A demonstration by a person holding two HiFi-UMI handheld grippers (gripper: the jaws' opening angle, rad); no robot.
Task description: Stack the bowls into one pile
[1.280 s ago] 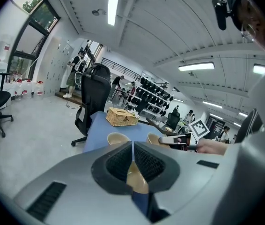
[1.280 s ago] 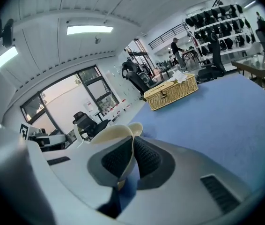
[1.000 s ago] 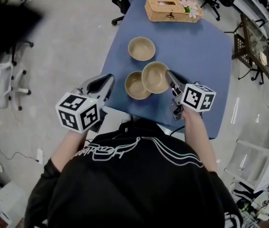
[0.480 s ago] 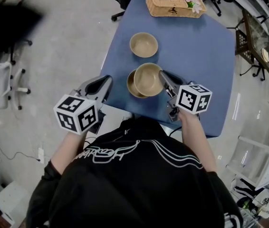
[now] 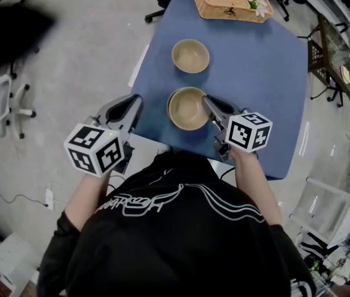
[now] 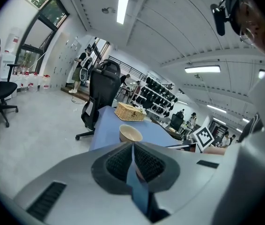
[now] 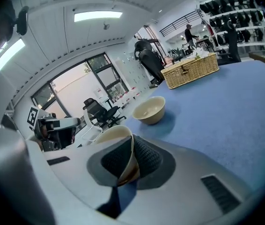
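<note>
Two tan bowls show on the blue table (image 5: 258, 73). The far bowl (image 5: 190, 55) (image 7: 150, 109) (image 6: 130, 133) stands alone. The near bowl (image 5: 188, 108) (image 7: 116, 137) hangs from my right gripper (image 5: 207, 103) (image 7: 128, 161), which is shut on its right rim. It covers the third bowl underneath; whether it rests in it I cannot tell. My left gripper (image 5: 134, 101) (image 6: 133, 158) is shut on nothing and hovers beside the table's left edge, apart from the bowls.
A wicker basket (image 5: 232, 2) (image 7: 191, 70) (image 6: 130, 111) stands at the table's far end. A black office chair (image 6: 102, 90) is behind the table's far left corner. White chairs (image 5: 2, 104) stand on the floor to the left.
My right gripper has carried its bowl left and down from beside the near bowl to right over it. The left gripper has sunk a little.
</note>
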